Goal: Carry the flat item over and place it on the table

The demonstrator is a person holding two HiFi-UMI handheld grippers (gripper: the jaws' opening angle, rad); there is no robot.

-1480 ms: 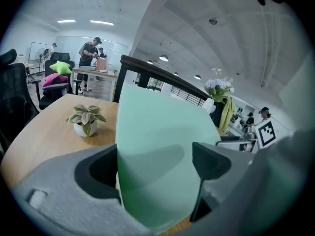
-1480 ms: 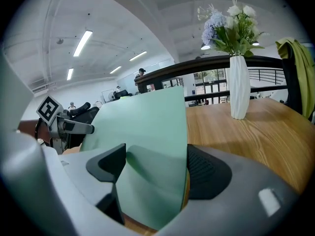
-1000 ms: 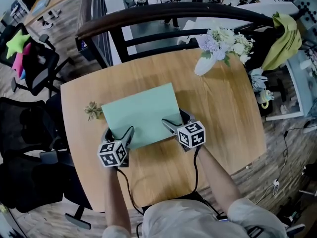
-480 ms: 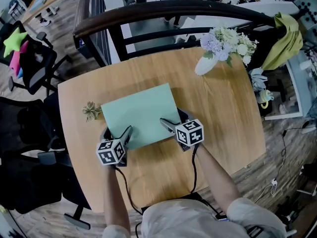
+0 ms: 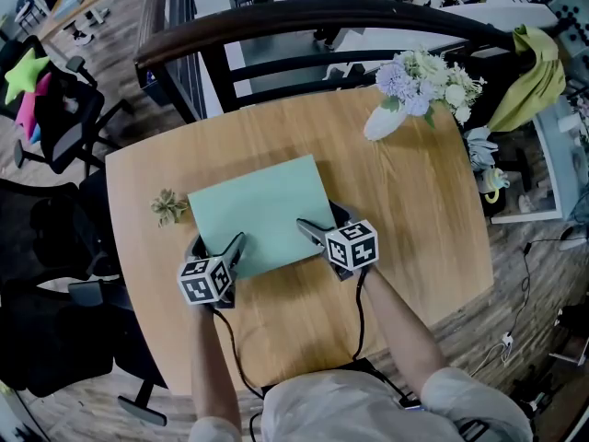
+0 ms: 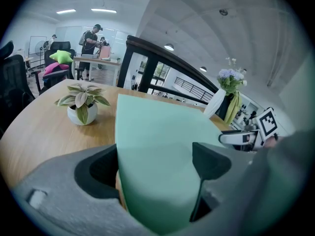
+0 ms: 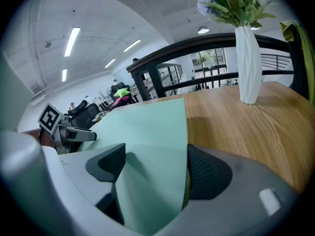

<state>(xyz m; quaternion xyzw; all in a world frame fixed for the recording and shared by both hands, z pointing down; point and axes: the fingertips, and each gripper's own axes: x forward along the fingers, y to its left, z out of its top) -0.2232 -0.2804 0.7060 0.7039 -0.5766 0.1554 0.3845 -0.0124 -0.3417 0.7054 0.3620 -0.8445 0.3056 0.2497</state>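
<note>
A pale green flat sheet [image 5: 259, 212] lies on the round wooden table [image 5: 414, 201]. My left gripper [image 5: 219, 245] is at the sheet's near left corner and my right gripper [image 5: 322, 221] at its near right corner. In the left gripper view the sheet [image 6: 157, 146] runs between the wide-apart jaws of that gripper [image 6: 155, 163], which is open. In the right gripper view the sheet [image 7: 147, 132] likewise fills the gap of the open right gripper [image 7: 155, 168]. Each gripper view shows the other gripper across the sheet.
A small potted plant [image 5: 167, 205] stands just left of the sheet. A white vase of flowers [image 5: 409, 90] stands at the table's far right. A dark railing [image 5: 304, 17] curves behind the table. Office chairs [image 5: 64, 118] stand to the left.
</note>
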